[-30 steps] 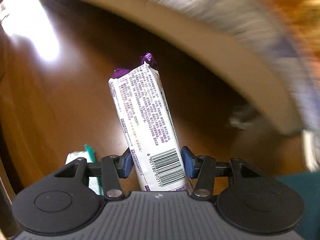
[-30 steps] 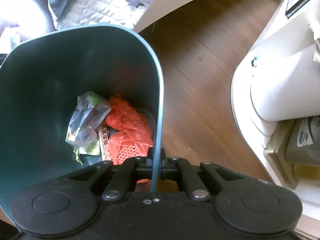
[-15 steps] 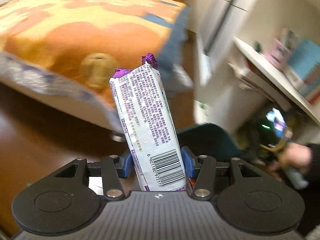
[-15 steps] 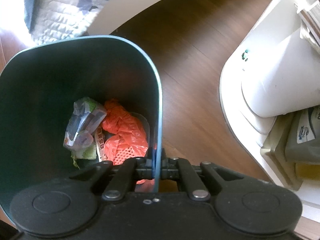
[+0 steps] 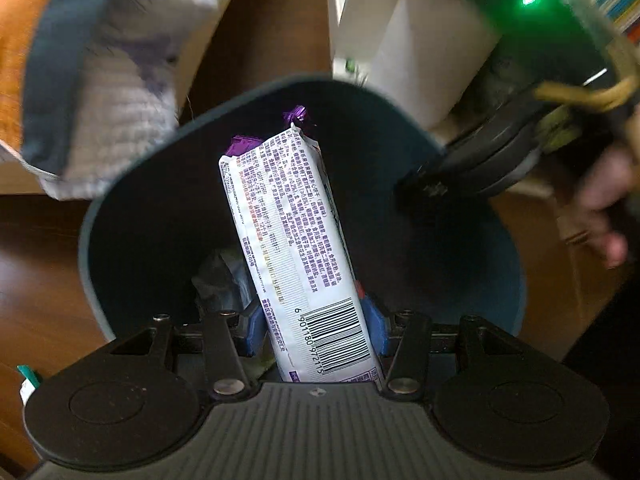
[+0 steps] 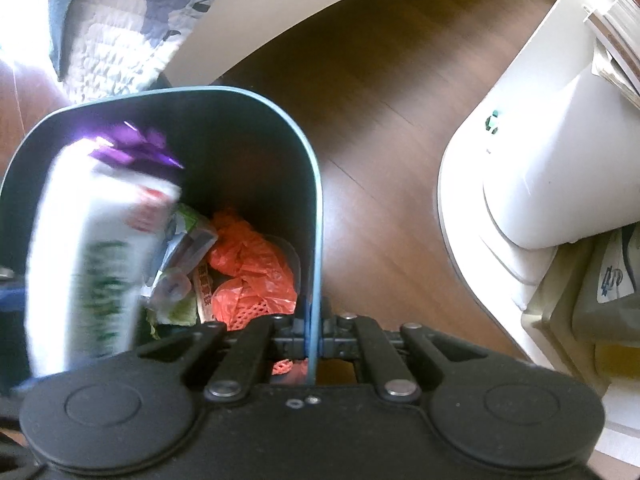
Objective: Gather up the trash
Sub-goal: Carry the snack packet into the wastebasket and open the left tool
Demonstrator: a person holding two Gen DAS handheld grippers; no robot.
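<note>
The left tongs [image 5: 316,330] are clamped on a long white wrapper [image 5: 292,240] with purple print and a barcode near the gripped end; the blue pads [image 5: 374,330] press its two sides, and its crumpled purple tip points away from the camera, over the open mouth of a dark teal trash bin [image 5: 516,264]. In the right wrist view the same wrapper [image 6: 96,248] appears blurred at the bin's left side, its purple end inside the rim line and its white body hanging above the rubbish already there. The right tongs [image 6: 314,340] are closed on the bin's [image 6: 316,216] thin wall, one finger inside and one outside, gripping the rim at the near right edge; in the left wrist view that same tool [image 5: 472,168] shows at the bin's right rim, with the person's hand [image 5: 608,196] blurred behind it. At the bottom of the bin lie a crumpled orange plastic bag [image 6: 256,268], a clear, greyish crinkled packet [image 6: 180,252] and a narrow printed strip [image 6: 204,296] between them. The bin stands on a dark brown wooden floor [image 6: 368,120]. Beyond it a quilted blanket [image 6: 124,32] in grey and white hangs down off a pale bed edge, and a white rounded appliance [image 6: 552,152] sits to the right of the bin, well apart from it. A small white and green scrap [image 5: 28,380] lies on the floor by the left tool's body.
</note>
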